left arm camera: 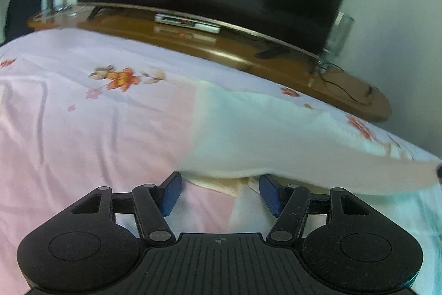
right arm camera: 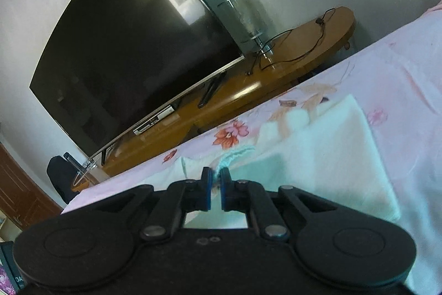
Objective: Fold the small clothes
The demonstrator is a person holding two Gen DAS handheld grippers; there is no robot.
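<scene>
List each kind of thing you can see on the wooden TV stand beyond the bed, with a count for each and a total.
Television: 1
Glass-shaded lamp: 1
Silver set-top box: 1
Loose black cable: 1
Total: 4
A few blurred items at the stand's far end cannot be identified.

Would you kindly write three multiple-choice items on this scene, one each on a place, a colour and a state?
1. Where does the pale mint garment lie?
A. on the floral bedsheet
B. on the wooden TV bench
C. on the floor

2. What colour are the claw pads?
A. red
B. blue
C. white

3. How does the right claw stand?
A. wide open
B. shut on the garment's edge
C. out of view

Key: 1 A, the cloth is spread on the sheet; 2 B, both views show blue pads; 3 B, fabric is pinched between its pads, while the left claw gapes.
</scene>
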